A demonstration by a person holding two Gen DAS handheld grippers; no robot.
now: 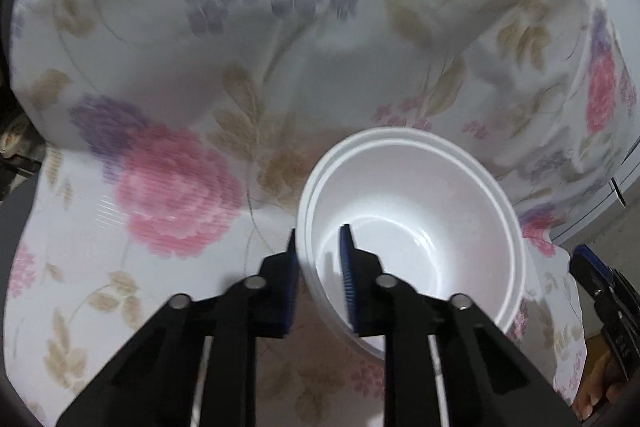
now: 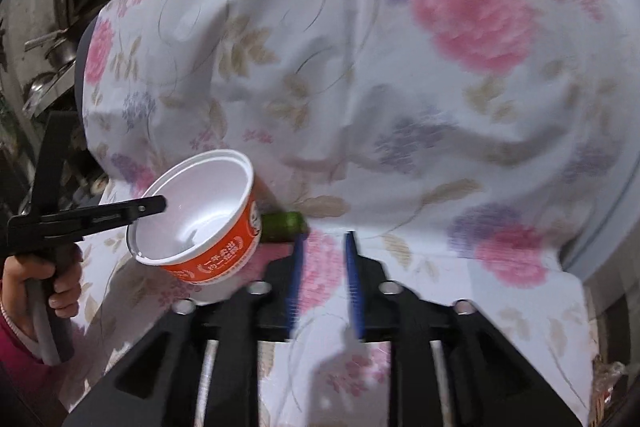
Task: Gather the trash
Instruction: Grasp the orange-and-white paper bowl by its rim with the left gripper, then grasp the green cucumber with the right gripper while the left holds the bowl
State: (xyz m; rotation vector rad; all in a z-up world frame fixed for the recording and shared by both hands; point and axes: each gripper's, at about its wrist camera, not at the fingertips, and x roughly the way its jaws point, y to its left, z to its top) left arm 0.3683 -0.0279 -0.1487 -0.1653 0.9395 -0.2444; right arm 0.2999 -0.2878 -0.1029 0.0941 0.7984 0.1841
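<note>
A paper noodle bowl (image 1: 420, 211), white inside and orange outside (image 2: 216, 255), stands tilted over a floral tablecloth (image 1: 180, 27). My left gripper (image 1: 320, 235) is shut on its near rim, one blue pad inside the bowl and one outside. The right wrist view shows that gripper (image 2: 152, 205) from the side, with a hand (image 2: 40, 279) on its handle. My right gripper (image 2: 324, 237) hangs open over the cloth with nothing between its pads. A dark green cylindrical object (image 2: 284, 227) lies on the cloth between the bowl and the right gripper's left fingertip.
The floral cloth (image 2: 440, 107) covers the whole table, rumpled into folds. Dark shelves with kitchenware (image 2: 48, 67) stand beyond the table's left edge. The right gripper's body (image 1: 600, 287) shows at the right edge of the left wrist view.
</note>
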